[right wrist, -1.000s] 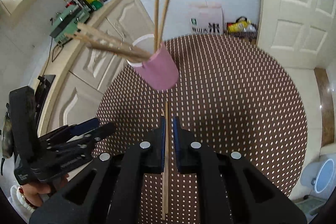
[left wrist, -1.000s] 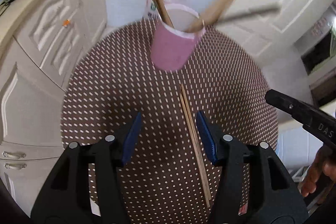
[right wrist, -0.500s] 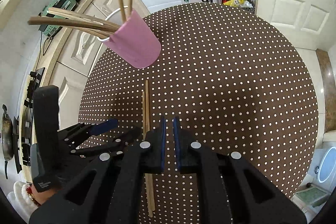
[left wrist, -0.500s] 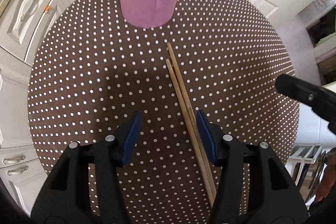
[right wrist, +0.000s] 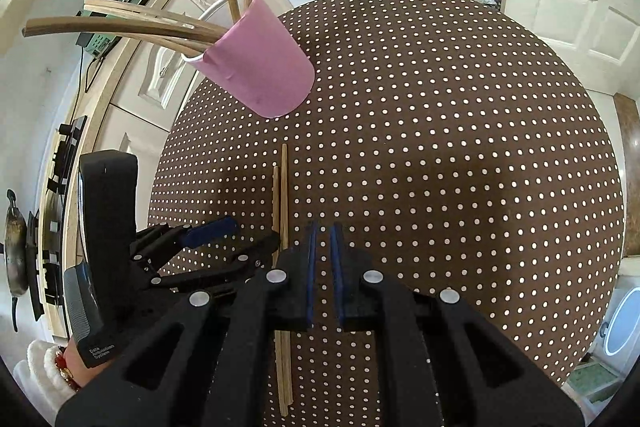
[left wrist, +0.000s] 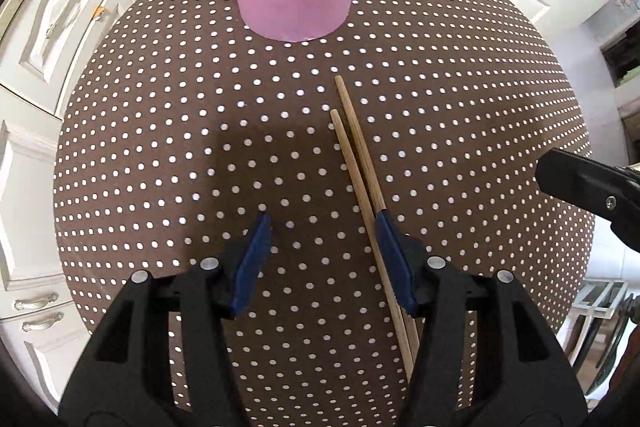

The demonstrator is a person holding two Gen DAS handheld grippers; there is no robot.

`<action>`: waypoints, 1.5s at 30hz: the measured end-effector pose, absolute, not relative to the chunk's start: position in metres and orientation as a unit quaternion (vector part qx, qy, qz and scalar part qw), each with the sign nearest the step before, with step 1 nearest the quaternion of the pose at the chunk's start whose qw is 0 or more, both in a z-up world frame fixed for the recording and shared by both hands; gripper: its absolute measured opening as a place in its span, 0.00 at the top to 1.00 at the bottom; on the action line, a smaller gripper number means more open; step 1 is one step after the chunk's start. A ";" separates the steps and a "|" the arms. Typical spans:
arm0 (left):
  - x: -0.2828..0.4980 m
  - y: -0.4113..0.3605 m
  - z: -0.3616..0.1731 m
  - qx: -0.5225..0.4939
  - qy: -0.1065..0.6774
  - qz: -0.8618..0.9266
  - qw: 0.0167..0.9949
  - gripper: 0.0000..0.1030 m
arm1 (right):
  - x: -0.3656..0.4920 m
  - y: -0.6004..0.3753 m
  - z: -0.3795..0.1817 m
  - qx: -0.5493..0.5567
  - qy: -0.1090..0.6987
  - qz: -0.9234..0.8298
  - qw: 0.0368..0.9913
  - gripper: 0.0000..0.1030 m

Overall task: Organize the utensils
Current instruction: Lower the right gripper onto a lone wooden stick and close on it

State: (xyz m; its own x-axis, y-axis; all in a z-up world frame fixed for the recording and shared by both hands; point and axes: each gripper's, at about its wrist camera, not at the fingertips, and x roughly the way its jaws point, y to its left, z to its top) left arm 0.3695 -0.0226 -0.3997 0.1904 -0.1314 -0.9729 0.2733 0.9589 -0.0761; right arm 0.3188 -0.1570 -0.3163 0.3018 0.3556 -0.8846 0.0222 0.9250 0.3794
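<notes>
Chopsticks on table, both grippers low over them.

Nearest me, L gripper (left wrist: pixel 322 243) has jaws apart w/ nothing gripped; its right blue pad (left wrist: pixel 394 263) sits just beside the chopstick pair (left wrist: pixel 358 163), contact unclear. R gripper (right wrist: pixel 323 267) is clenched, nothing between the pads, just right of the pair. The two sticks are light wood, slim, lying side by side w/ tips staggered on the brown white-dotted table (left wrist: pixel 460 107). Further off, a pink cup (right wrist: pixel 262 67) stands holding more chopsticks (right wrist: pixel 120 27), fanned out.
</notes>
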 end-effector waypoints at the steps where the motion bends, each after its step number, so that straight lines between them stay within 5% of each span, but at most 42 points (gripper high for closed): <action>1: 0.373 -0.022 -0.400 0.059 0.624 -0.130 0.768 0.45 | 0.320 -0.156 -0.317 0.162 0.582 0.107 0.790 0.92; 9: 0.389 -0.051 -0.409 0.101 0.618 -0.115 0.771 0.48 | 0.326 -0.150 -0.320 0.160 0.588 0.112 0.785 0.92; 14: 0.397 -0.039 -0.408 0.087 0.613 -0.112 0.777 0.81 | 0.328 -0.148 -0.323 0.160 0.591 0.114 0.782 0.92; 20: 0.404 -0.011 -0.413 0.041 0.618 -0.112 0.777 0.94 | 0.334 -0.134 -0.331 0.151 0.602 0.126 0.774 0.92; 33: 0.384 0.044 -0.402 -0.023 0.604 -0.109 0.789 0.94 | 0.353 -0.092 -0.365 0.096 0.643 0.128 0.749 0.81; 42: 0.375 0.051 -0.362 -0.035 0.595 -0.115 0.795 0.95 | 0.367 -0.083 -0.378 0.080 0.647 0.124 0.748 0.81; 45: 0.373 0.052 -0.356 -0.036 0.590 -0.119 0.798 0.95 | 0.374 -0.079 -0.378 0.063 0.645 0.126 0.751 0.88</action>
